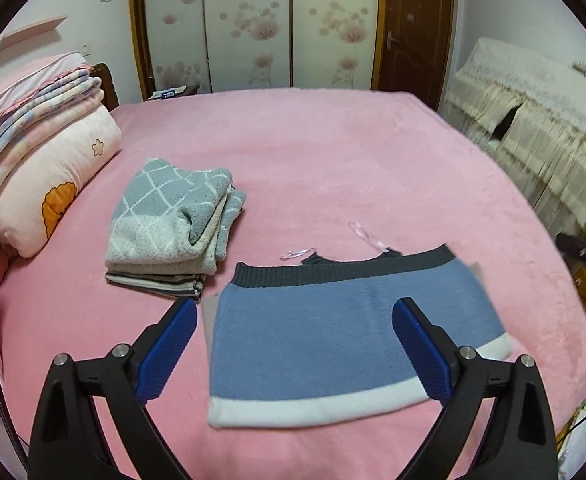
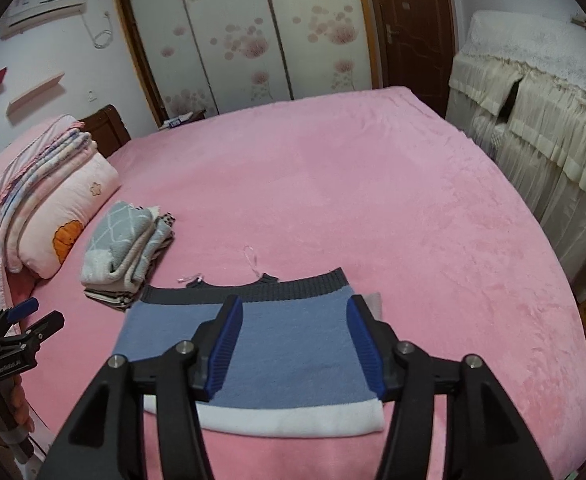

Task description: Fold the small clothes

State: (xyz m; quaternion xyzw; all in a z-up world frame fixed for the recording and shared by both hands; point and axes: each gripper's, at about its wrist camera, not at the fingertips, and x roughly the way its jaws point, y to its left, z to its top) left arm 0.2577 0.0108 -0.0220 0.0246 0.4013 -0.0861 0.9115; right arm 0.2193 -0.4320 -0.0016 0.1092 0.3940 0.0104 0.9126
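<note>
Lying beside folded stack (image 1: 169,232), blue garment (image 1: 333,340), bedding (image 1: 33,168) beyond.

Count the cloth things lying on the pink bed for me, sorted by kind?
Flat blue sweater: 1
Stack of folded clothes: 1
Pile of folded bedding: 1
Total: 3

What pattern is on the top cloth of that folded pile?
The top cloth is grey-green with a white diamond lattice, clearest in the left wrist view.
</note>
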